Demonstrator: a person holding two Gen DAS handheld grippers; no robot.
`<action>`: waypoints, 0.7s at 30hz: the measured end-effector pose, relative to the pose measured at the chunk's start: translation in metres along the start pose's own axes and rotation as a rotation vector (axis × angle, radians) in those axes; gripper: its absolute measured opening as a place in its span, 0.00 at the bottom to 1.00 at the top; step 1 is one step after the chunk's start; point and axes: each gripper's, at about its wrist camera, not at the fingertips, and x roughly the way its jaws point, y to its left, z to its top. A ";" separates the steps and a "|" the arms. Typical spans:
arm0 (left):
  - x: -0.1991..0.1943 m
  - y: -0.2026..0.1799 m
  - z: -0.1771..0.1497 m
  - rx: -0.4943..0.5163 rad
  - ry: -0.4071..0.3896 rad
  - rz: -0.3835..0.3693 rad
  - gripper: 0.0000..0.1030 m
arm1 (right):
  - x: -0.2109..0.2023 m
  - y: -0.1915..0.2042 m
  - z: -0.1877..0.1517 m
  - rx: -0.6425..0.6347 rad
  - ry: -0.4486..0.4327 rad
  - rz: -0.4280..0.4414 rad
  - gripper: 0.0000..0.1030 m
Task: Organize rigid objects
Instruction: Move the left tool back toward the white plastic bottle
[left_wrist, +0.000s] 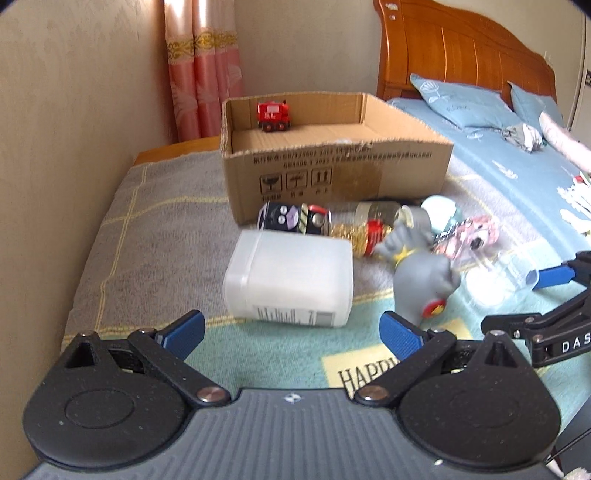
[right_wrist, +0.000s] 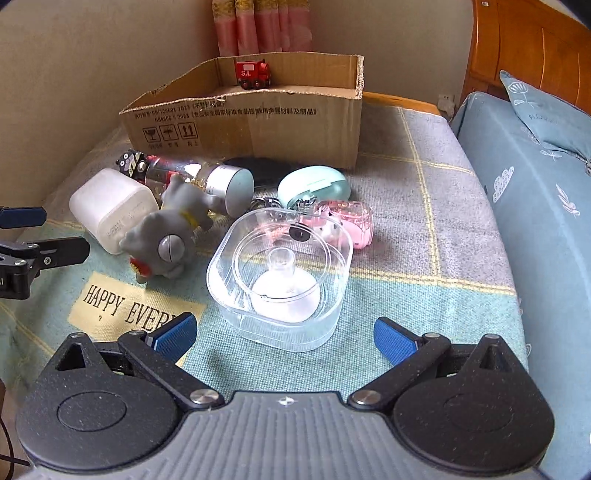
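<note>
The left gripper (left_wrist: 291, 334) stands wide open and empty, and straight ahead of it, just past the fingertips, lies the white plastic jar (left_wrist: 290, 278) on its side on the blanket (left_wrist: 147, 229), its long axis running across the gap between the fingers. The right gripper (right_wrist: 284, 338) is likewise spread wide with nothing in it, and the clear plastic case (right_wrist: 280, 277) sits just beyond its tips, centred between them. Each gripper is plainly the nearer one to its own object. The cardboard box (left_wrist: 332, 170), likely the goal, sits further back with a red toy train (left_wrist: 273, 116) already inside; a grey toy figure (right_wrist: 166, 240) lies between jar and case
</note>
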 end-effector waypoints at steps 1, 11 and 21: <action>0.002 0.001 -0.002 0.000 0.008 -0.001 0.97 | 0.001 0.002 0.000 -0.011 -0.006 -0.012 1.00; 0.030 0.003 -0.009 0.013 0.081 -0.022 1.00 | 0.007 0.003 0.000 -0.073 -0.022 -0.039 1.00; 0.045 0.004 0.010 0.060 0.060 -0.020 0.99 | 0.009 0.003 -0.001 -0.090 -0.047 -0.025 1.00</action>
